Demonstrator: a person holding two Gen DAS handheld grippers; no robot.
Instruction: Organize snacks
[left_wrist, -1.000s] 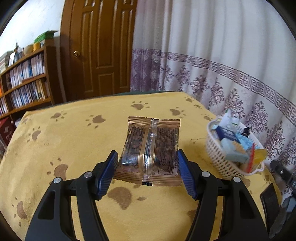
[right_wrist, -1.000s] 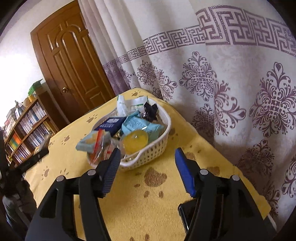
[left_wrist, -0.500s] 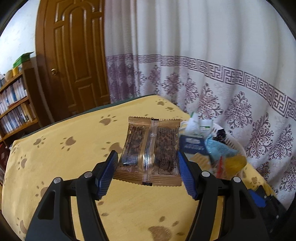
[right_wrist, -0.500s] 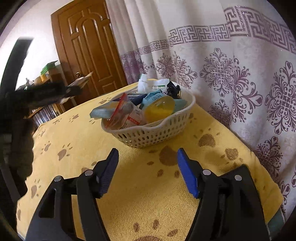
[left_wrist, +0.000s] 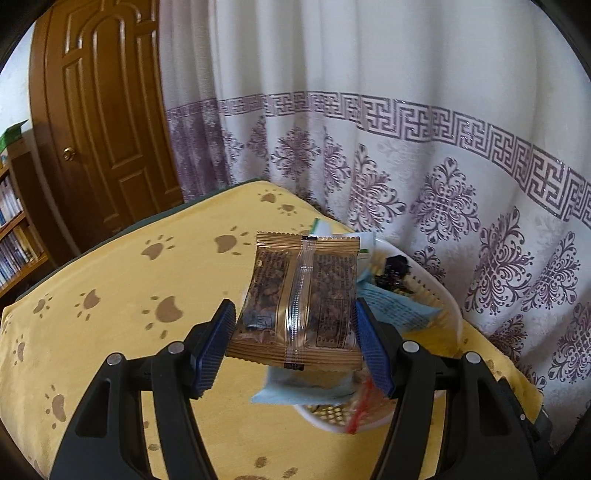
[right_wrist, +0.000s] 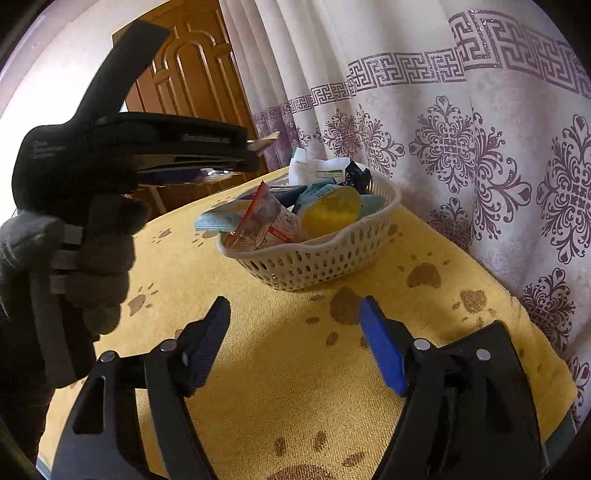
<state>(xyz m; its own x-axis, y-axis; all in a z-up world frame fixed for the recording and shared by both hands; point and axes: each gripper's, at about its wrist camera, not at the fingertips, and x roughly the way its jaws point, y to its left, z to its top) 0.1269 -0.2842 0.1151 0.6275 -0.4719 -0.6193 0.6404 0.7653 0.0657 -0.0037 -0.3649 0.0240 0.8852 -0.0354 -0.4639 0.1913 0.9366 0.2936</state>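
Left wrist view: the left gripper (left_wrist: 295, 334) has its two ribbed blue pads clamped on one flat, crinkle-edged gold snack packet (left_wrist: 301, 299), held above one white perforated plastic basket (left_wrist: 452, 314).

Right wrist view: the right gripper (right_wrist: 295, 341) is opening with nothing between its pads, over the yellow paw-print cloth (right_wrist: 295, 387); the basket holds several wrapped snacks.

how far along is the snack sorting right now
Done: the white basket already holds several snacks, among them a yellow jelly cup and blue packets. In hand: the left gripper grips a brown snack packet in the air over the basket, not yet dropped. The right gripper is empty, its jaws opening. Left: release that packet; no other loose snacks show on the yellow cloth.
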